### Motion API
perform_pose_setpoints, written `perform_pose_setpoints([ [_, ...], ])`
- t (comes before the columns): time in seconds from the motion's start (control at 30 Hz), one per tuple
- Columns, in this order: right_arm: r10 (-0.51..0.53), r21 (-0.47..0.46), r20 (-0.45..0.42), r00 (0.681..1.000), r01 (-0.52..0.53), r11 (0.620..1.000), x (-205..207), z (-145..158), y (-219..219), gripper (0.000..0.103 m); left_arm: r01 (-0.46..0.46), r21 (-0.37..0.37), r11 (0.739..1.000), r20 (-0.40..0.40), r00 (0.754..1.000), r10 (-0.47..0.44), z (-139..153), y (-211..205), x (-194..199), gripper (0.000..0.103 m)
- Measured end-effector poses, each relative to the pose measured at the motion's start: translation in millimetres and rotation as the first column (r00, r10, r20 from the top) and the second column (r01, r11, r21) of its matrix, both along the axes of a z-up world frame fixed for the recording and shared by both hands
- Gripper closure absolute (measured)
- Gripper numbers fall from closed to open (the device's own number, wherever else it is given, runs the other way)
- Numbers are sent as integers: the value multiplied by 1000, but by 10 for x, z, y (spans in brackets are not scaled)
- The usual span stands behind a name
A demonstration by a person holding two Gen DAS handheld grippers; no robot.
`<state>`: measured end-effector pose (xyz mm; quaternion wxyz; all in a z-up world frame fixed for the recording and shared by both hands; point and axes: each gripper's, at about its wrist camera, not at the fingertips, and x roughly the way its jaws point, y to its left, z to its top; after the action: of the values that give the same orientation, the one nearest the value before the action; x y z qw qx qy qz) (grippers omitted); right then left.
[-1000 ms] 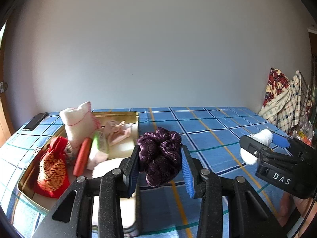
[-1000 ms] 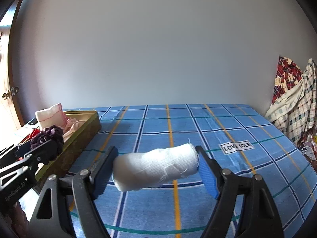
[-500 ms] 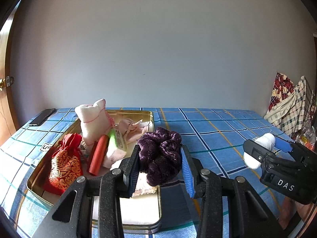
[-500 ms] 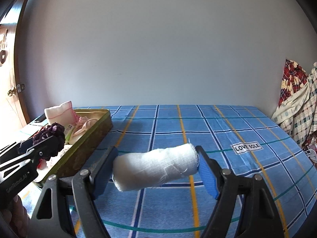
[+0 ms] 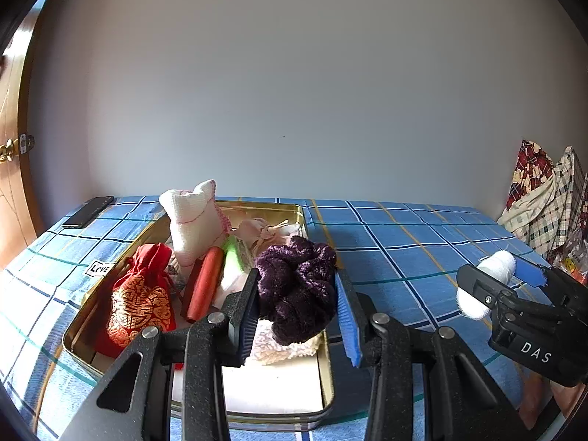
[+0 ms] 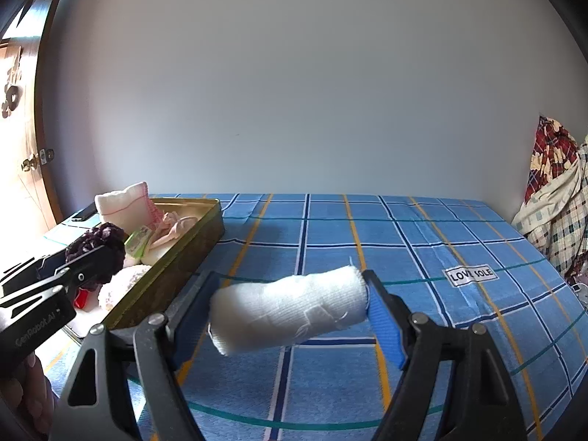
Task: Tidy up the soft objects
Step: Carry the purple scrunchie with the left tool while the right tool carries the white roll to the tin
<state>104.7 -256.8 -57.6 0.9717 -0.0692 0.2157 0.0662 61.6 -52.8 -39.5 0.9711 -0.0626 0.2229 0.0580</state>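
My left gripper (image 5: 296, 305) is shut on a dark purple velvet scrunchie (image 5: 297, 288) and holds it above the right part of a gold metal tin (image 5: 327, 364). The tin holds a red and gold pouch (image 5: 141, 303), a white pouch (image 5: 193, 224), a red tube (image 5: 205, 286), a pink cloth (image 5: 262, 231) and a cream fluffy item (image 5: 279, 347). My right gripper (image 6: 288, 316) is shut on a white gauze roll (image 6: 290, 312) and holds it above the blue checked bedsheet (image 6: 404, 242), to the right of the tin (image 6: 172, 268).
A black phone (image 5: 88, 212) lies on the bed at the back left. Plaid clothes (image 6: 558, 198) are piled at the right edge. A grey wall stands behind the bed. A wooden door (image 5: 14, 169) is at the left.
My left gripper has carried the scrunchie left, from beside the tin to above its right part. My right gripper has moved left towards the tin with the gauze roll.
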Motion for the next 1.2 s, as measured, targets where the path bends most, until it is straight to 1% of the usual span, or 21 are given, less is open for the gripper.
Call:
perform_pose_setpoints([
  [0.33, 26, -6, -2, 1000, -26, 1000, -5, -17, 110, 24, -22, -5, 1000, -4, 1000, 22, -11, 120, -16, 62],
  [0.67, 52, -11, -10, 999, -52, 999, 38, -47, 230, 24, -50, -6, 999, 14, 999, 50, 78, 264, -55, 62],
  [0.97, 85, -17, -23, 996, -85, 996, 89, -74, 386, 24, -92, -2, 996, -11, 996, 92, 35, 467, -69, 62],
  [1.2, 99, -18, -27, 995, -99, 995, 118, -89, 483, 24, -126, -19, 992, -32, 992, 126, -37, 646, -89, 62],
])
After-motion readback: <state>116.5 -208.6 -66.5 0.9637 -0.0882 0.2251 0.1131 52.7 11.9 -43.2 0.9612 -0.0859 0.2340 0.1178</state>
